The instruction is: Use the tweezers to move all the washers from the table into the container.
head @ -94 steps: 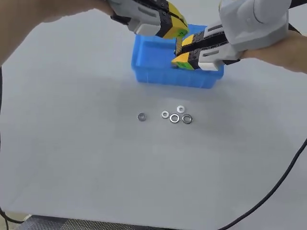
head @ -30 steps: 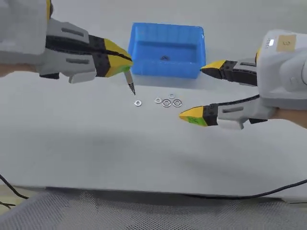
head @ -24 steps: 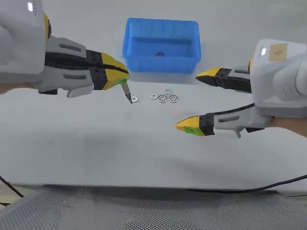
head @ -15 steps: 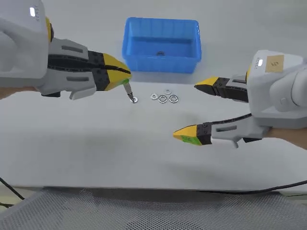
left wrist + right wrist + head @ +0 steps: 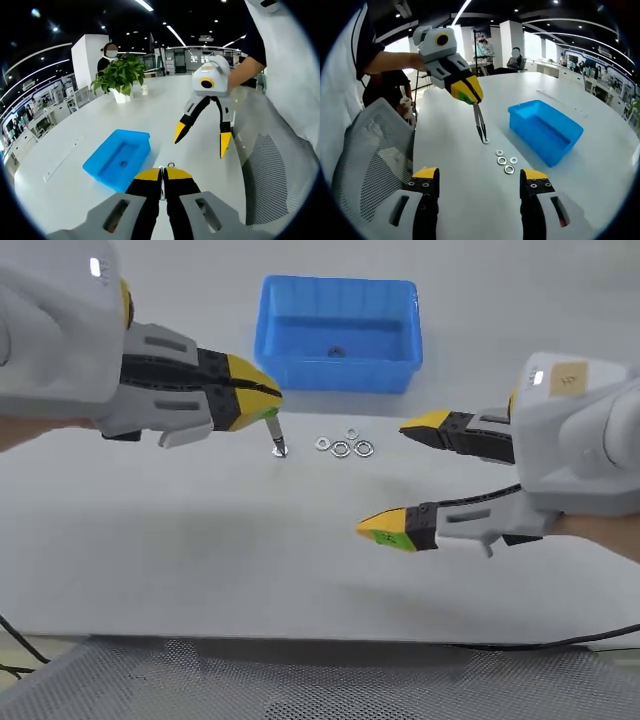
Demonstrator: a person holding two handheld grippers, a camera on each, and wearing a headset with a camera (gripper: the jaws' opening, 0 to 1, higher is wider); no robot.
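Label [image 5: 567, 380] atop right hand-held gripper [image 5: 383, 478] is unreadable.

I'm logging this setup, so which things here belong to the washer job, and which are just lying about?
Job: tweezers in the left gripper, washers, blue container.
Lying about: potted plant, mesh chair.

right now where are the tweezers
In the head view the tweezers hang from the shut left gripper, tips down at a lone washer, left of the four clustered washers and in front of the blue container.
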